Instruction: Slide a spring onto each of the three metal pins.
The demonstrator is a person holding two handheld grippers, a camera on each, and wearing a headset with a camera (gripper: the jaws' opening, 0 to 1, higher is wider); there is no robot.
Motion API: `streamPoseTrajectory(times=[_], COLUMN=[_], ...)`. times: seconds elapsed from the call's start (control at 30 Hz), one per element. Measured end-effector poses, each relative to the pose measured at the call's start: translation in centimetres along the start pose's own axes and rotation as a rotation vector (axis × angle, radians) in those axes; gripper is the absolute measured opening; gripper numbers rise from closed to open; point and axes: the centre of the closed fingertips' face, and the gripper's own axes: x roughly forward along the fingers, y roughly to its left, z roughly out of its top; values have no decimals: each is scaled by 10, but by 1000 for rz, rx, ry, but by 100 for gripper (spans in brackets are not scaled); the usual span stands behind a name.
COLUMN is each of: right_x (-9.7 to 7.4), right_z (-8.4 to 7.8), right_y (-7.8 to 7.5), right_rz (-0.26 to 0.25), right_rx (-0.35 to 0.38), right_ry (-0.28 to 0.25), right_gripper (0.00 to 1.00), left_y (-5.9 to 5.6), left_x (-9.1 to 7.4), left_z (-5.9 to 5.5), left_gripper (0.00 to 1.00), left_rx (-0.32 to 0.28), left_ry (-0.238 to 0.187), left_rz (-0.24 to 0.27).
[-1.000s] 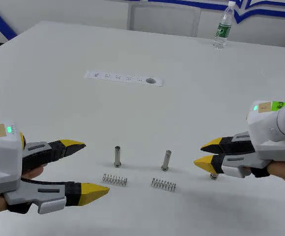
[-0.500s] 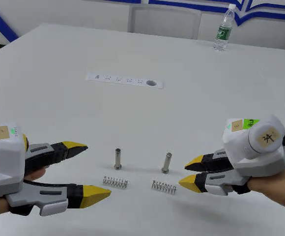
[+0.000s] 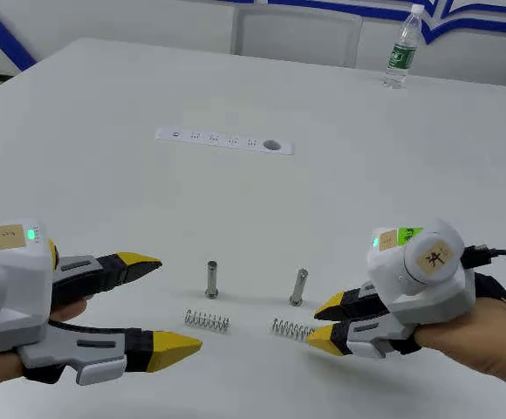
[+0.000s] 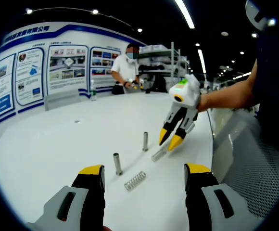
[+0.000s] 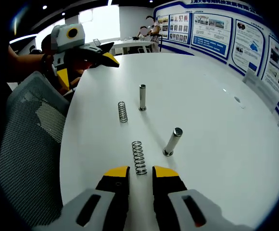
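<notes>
Lying flat on the desk (image 3: 340, 192), one spring (image 5: 139, 157) sits just ahead of the right claw (image 5: 141, 172), whose jaws are narrowly parted and empty. Advice: pinch it lightly across the coils near one end, leaving the bore free to meet the pin (image 5: 172, 141) standing just beside. Second spring (image 3: 207, 321), second pin (image 3: 211, 279): nearby to the left, no spring on either pin. Left claw (image 3: 176, 302): jaws wide apart, empty, hovering near them.
</notes>
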Motion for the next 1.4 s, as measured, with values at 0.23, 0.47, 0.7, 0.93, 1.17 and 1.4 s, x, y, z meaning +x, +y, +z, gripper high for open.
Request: streamPoseTrajectory(times=[0.23,0.47,0.7,0.93,1.17,1.4], right_x=[6,11,13,12,3,-13], right_z=[-6,-8,-8,-8,0,15], right_y=[0,1,0,1,7,17], right_rz=[10,15,15,14,15,20], right_rx=[3,-10,-22,-21,-30,-62], right_ry=[17,30,33,35,31,19], right_gripper=[18,16,14,12,12,11], left_y=[-3,-6,-10,-14,-24,-34], left_x=[2,5,7,10,18,29], left_z=[-1,-2,-3,-3,-5,-2], left_gripper=[68,67,67,66,65,63], left_rx=[2,4,8,13,28,60], left_ry=[5,8,14,19,37,54], left_rz=[-8,-21,-34,-49,-87,-139])
